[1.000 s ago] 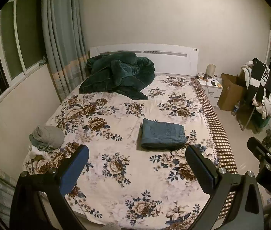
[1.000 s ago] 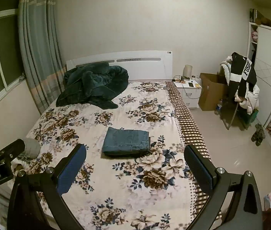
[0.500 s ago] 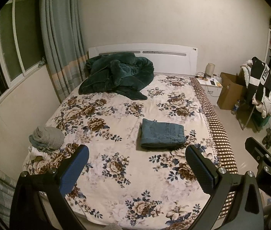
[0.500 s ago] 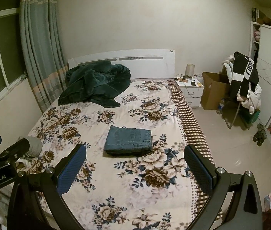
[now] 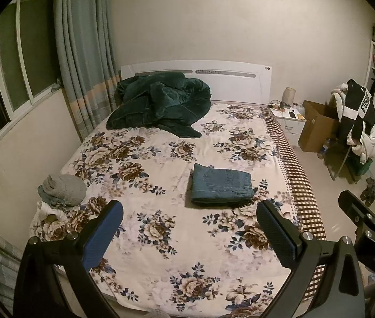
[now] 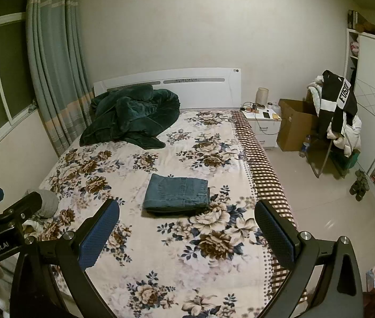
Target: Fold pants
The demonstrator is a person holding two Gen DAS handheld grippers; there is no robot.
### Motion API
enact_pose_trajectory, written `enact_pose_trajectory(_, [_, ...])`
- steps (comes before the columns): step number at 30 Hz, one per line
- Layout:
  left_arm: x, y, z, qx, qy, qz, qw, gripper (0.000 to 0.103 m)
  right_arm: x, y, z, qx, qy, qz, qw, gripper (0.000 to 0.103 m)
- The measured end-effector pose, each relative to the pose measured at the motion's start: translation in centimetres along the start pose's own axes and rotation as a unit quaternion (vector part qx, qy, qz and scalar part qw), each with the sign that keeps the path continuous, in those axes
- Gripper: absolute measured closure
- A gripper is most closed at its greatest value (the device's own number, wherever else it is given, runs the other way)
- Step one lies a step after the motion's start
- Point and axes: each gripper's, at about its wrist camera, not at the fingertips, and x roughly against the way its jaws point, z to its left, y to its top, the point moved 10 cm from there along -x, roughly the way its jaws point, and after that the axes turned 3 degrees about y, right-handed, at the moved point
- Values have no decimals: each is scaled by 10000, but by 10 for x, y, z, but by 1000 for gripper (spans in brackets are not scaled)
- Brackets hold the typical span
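Both sets of jaws stand wide apart with nothing between them: the left gripper (image 5: 188,232) hangs over the near end of the bed, its blue pad and black pad framing bare floral cloth, and the right gripper (image 6: 186,229) does the same a little further toward the checked edge. Compared with a second ago almost nothing has shifted; the view from each wrist has drifted only slightly (a small sway rather than any purposeful reach), the jaws are spread just as wide as they were, and neither tool has come closer to the cloth. Out beyond the fingertips, well apart from both, the pants (image 5: 221,184) lie on the bedspread (image 5: 139,159) as a compact blue denim rectangle, layers stacked, edges roughly squared, the thick folded side facing the cameras. They have not moved or loosened between the earlier views and this one. That steadiness, together with empty jaws held back from the bundle, reads to me as the folding being finished and the grippers resting clear of it; if anything is left, it would be at most a tidying press on the top layer, and I see no ridge that plainly asks for one. Further out, a dark green blanket (image 5: 161,103) is heaped against the headboard and a grey bundle of clothes (image 5: 62,188) sits at the left edge, neither touching the pants.
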Motion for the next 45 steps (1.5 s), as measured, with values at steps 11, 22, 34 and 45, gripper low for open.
enact_pose_trajectory(11, [0, 0, -2, -4, -10, 17, 10000, 0, 0, 1, 0, -6, 0, 7, 10000, 0])
enact_pose_trajectory(22, [4, -6, -12, -24, -22, 31, 10000, 0, 2, 2, -1, -6, 6, 7, 10000, 0])
enact_pose_trajectory(34, [4, -6, -12, -15, -26, 39, 10000, 0, 3, -2, -2, 4, 0, 11, 10000, 0])
enact_pose_trajectory(45, [3, -4, -11, -25, -46, 41, 10000, 0, 3, -2, -2, 3, -2, 3, 10000, 0])
